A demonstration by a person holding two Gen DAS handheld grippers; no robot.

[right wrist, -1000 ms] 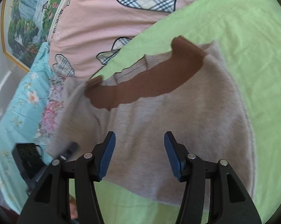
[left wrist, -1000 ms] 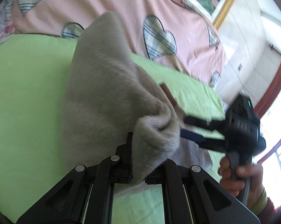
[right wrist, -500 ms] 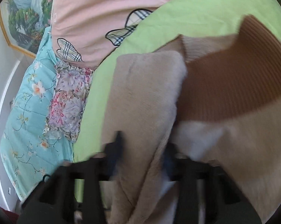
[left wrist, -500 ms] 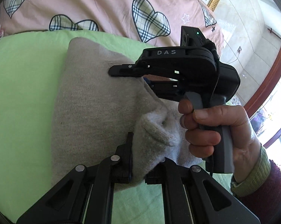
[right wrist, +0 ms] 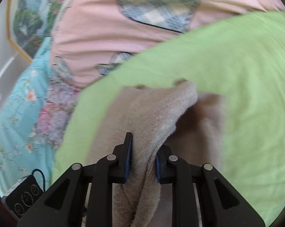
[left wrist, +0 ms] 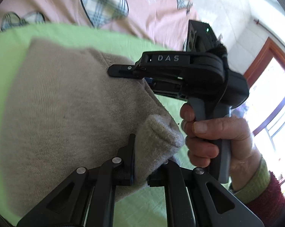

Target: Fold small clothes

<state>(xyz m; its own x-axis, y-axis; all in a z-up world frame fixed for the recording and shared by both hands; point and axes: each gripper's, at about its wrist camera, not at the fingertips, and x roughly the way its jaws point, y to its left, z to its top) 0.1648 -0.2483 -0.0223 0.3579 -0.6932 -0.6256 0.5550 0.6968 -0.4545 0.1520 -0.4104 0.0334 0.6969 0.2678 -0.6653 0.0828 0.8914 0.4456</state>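
Observation:
A beige knitted sweater lies folded over on the green sheet. My left gripper is shut on a bunched corner of it at the near edge. In the left wrist view, the right gripper, held by a person's hand, reaches over the sweater's far right edge. In the right wrist view, the right gripper has a thick fold of the sweater between its blue pads; its jaws are closing and the pads press on the fold. The brown collar band is hidden.
A pink quilt with plaid hearts lies beyond the green sheet. Blue floral bedding and a black device with a cable are at the left. A window is on the right.
The right gripper came in over the sweater and its jaws closed from wide onto a fold. The brown collar went out of sight. The left gripper moved across with its corner still held.

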